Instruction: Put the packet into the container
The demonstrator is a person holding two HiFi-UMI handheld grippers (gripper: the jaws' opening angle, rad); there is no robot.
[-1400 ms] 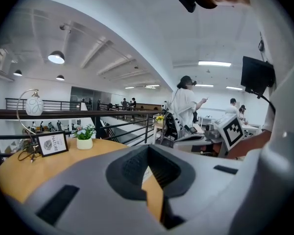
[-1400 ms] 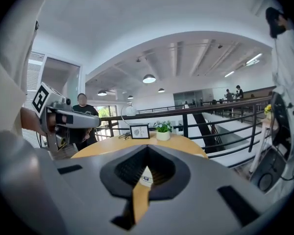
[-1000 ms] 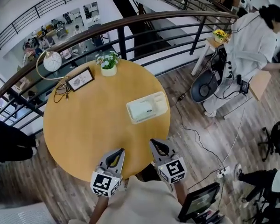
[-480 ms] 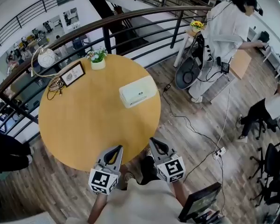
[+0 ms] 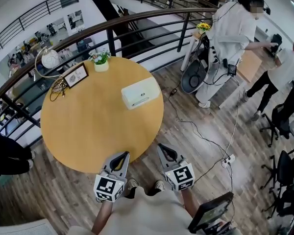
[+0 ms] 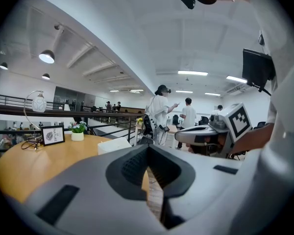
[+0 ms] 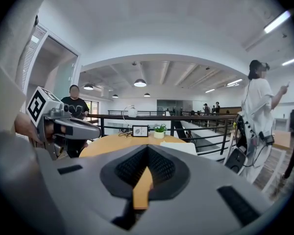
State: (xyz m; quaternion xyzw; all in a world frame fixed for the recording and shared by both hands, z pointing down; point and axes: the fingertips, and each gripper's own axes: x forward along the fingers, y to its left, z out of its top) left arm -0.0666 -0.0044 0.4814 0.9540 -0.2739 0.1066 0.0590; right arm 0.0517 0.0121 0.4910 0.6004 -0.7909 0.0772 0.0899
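Note:
A white rectangular container sits on the right part of the round wooden table. Something white lies in it, but I cannot make out a separate packet from here. My left gripper and right gripper hang side by side just off the table's near edge, over the wooden floor, both shut and empty. In the left gripper view the jaw tips meet, with the container beyond them. In the right gripper view the jaws are shut too, and the container lies ahead to the right.
A potted plant, a framed card and a globe lamp stand at the table's far edge by the dark railing. People stand at the right. Cables and a power strip lie on the floor.
Both grippers have drawn back from the table: they were over its near edge, now they are over the floor. The container looks farther away.

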